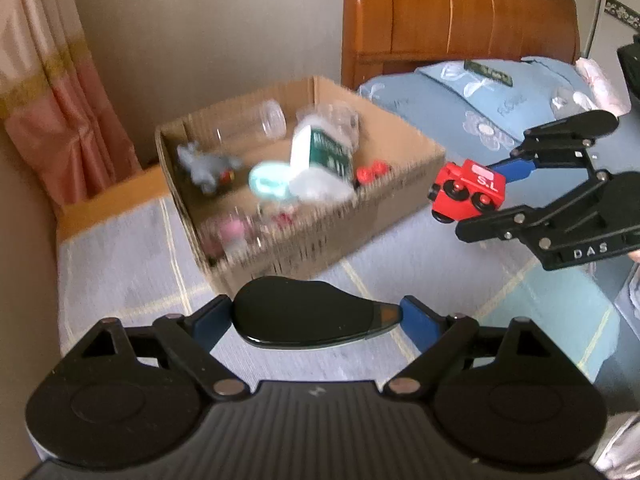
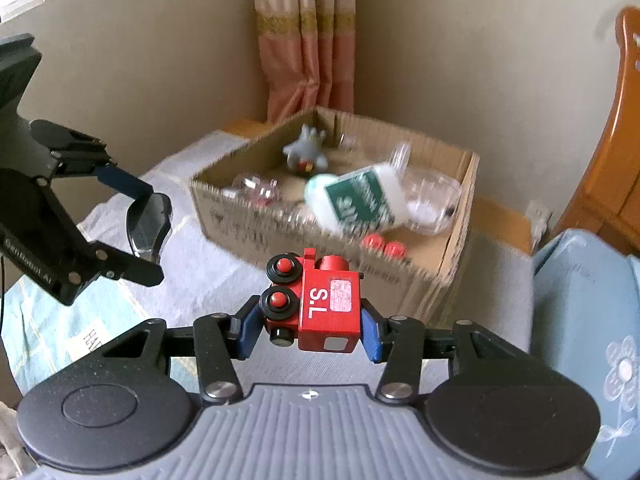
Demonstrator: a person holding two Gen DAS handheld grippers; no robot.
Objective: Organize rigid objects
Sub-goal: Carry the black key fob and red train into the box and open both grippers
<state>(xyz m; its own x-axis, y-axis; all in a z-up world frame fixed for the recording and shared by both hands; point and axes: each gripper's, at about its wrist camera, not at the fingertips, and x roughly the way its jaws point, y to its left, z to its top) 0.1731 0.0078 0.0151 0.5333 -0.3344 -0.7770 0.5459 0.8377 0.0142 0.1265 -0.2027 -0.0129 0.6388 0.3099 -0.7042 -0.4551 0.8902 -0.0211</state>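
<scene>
Our right gripper (image 2: 310,330), clamped on the red toy train (image 2: 320,312), hangs just short of the cardboard box (image 2: 452,276); our left gripper (image 1: 308,320) grips a black case (image 1: 304,312) farther back

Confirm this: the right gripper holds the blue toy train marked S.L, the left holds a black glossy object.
Wrong colour. The toy train in the right gripper is red, as the right wrist view shows. The left gripper does hold the black glossy object.

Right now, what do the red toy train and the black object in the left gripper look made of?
Toy train: looks like painted wood, since it has blocky flat faces and a glossy red coat, though it could be plastic. Black object: smooth glossy hard plastic, with soft reflections on its rounded shell and a translucent brownish tip. Box: corrugated cardboard, with fluted edges showing.
</scene>
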